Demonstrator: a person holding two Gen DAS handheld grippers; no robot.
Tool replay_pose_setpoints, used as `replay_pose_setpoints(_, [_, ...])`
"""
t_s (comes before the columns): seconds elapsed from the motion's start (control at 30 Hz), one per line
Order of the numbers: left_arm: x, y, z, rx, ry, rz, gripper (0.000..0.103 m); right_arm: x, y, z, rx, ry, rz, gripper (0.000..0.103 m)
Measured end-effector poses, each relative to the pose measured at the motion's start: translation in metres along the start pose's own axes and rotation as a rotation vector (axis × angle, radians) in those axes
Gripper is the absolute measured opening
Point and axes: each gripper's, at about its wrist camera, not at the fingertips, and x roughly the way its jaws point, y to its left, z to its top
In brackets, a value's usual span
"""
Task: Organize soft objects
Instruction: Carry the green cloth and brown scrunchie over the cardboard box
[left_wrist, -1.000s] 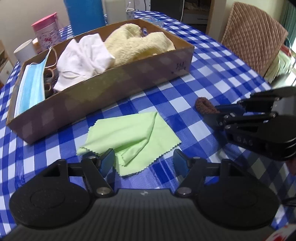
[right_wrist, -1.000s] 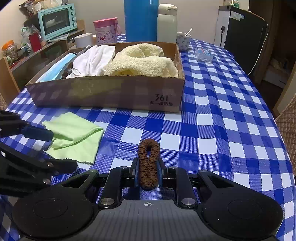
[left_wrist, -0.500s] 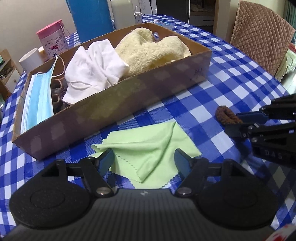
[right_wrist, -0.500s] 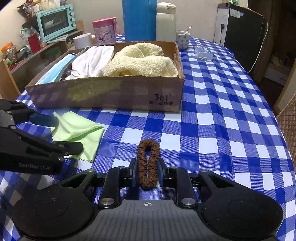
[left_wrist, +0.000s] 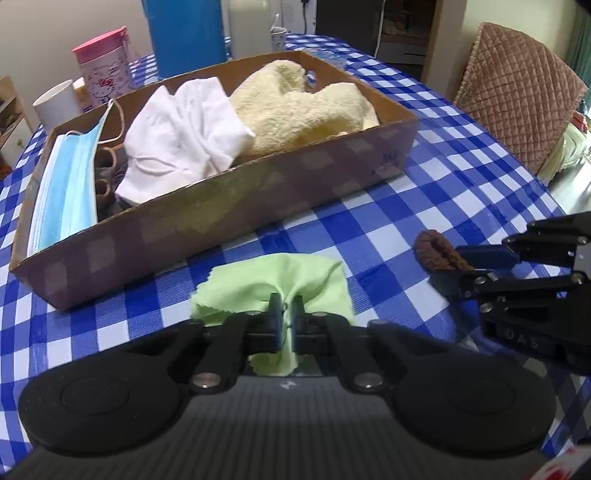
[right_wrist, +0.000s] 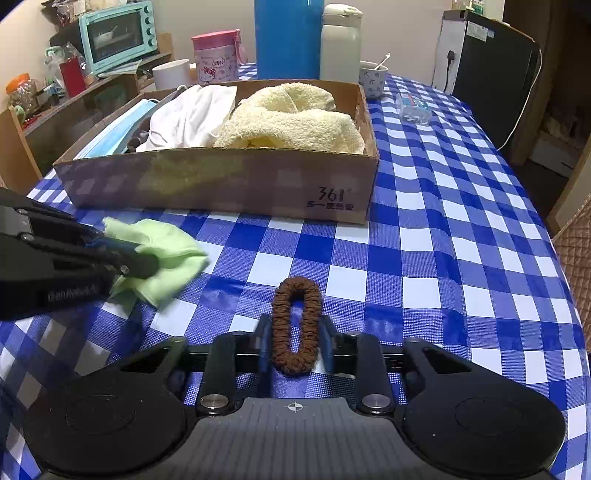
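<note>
Since the earlier frame, the left gripper (left_wrist: 285, 320) had snapped from wide open to nearly shut, bunching the green cloth (left_wrist: 280, 280) between its pads; before, the cloth lay flat between spread fingers. The right gripper (right_wrist: 295, 345) had not changed: narrow, clamped on the brown scrunchie (right_wrist: 296, 325).

Risks, as I judged them: the left pinch caught only a gathered ridge near the cloth's middle, so loose corners could trail on the tablecloth (right_wrist: 461, 258) or snag on the box (right_wrist: 221, 181) wall during a lift. A thin fold could also slip out if the pads held few layers. The scrunchie was squeezed into a long oval and stuck out forward; it could spring free if the grip eased.

The cloth spread out ahead of the left pads and to both sides, resting on the tablecloth just in front of the box's near wall. The scrunchie sat to its right, well apart from it. Inside the box lay a mask (left_wrist: 66, 192), white fabric (left_wrist: 184, 136) and a yellow towel (left_wrist: 306, 107).
</note>
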Motion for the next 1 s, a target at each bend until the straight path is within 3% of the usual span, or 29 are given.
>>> replay_pose_setpoints(0.5, [-0.028,0.004,0.003,-0.012,-0.03,0.024,0.003,-0.023,0.001,0.01,0.007,-0.06,0.024,0.018])
replay_pose_setpoints(1.0, [-0.1,0.035,0.04,-0.069,-0.183,0.051,0.003,-0.064,0.016,0.062,-0.025,-0.211,0.122,0.018])
